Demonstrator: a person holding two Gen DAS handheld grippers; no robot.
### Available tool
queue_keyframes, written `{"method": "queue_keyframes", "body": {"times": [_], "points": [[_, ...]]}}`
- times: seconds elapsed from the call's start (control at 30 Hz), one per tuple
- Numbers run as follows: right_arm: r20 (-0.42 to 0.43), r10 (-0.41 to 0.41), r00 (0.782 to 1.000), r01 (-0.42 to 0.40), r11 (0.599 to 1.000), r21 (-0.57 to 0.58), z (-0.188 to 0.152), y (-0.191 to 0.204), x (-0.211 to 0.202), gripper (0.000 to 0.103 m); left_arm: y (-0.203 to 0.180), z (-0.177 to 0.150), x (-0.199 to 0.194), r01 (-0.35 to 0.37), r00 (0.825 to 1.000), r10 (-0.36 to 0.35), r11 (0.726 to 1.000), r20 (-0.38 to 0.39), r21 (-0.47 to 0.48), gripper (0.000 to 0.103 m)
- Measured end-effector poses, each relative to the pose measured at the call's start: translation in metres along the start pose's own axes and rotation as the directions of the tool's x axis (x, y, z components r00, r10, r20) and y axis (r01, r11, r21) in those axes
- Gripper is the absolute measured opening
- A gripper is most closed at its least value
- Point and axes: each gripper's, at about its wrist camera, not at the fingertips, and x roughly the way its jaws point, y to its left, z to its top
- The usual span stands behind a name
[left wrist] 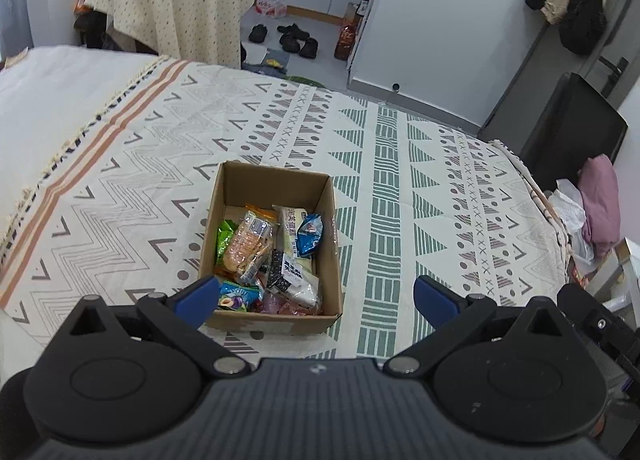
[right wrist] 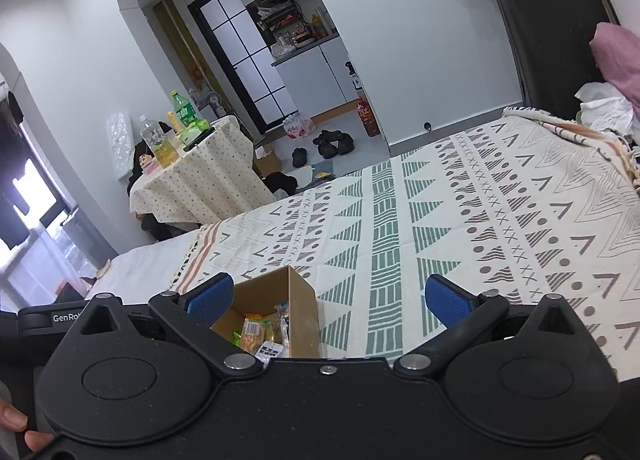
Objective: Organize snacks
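An open cardboard box point(left wrist: 328, 219) sits on the patterned bedspread point(left wrist: 400, 163). It holds several wrapped snacks: a clear pack of orange biscuits point(left wrist: 248, 248), a blue packet point(left wrist: 310, 236), a green packet point(left wrist: 224, 238) and a white and black packet point(left wrist: 294, 276). My left gripper point(left wrist: 316, 298) is open and empty, just above the box's near edge. In the right wrist view the box point(right wrist: 304, 300) lies low and left of centre with the snacks point(right wrist: 256, 334) inside. My right gripper point(right wrist: 328, 298) is open and empty, over the box's right side.
A round table with a dotted cloth point(left wrist: 172, 7) holds bottles and packets beyond the bed. Shoes point(left wrist: 292, 37) lie on the floor. A black chair point(left wrist: 572, 127) and pink clothing point(left wrist: 600, 199) stand at the bed's right edge.
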Motion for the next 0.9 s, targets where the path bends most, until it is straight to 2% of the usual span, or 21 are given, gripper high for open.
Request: {"method": "queue_keyframes", "body": {"times": [0.9], "points": [[-0.044,-0.008,0.999,0.005,0.996,-0.086,-0.029,0.023,-0.054,0.103,0.013,-0.051,-0.051,0.006,0.998,-0.015,0.986,0.053,0.168,0.103]]}}
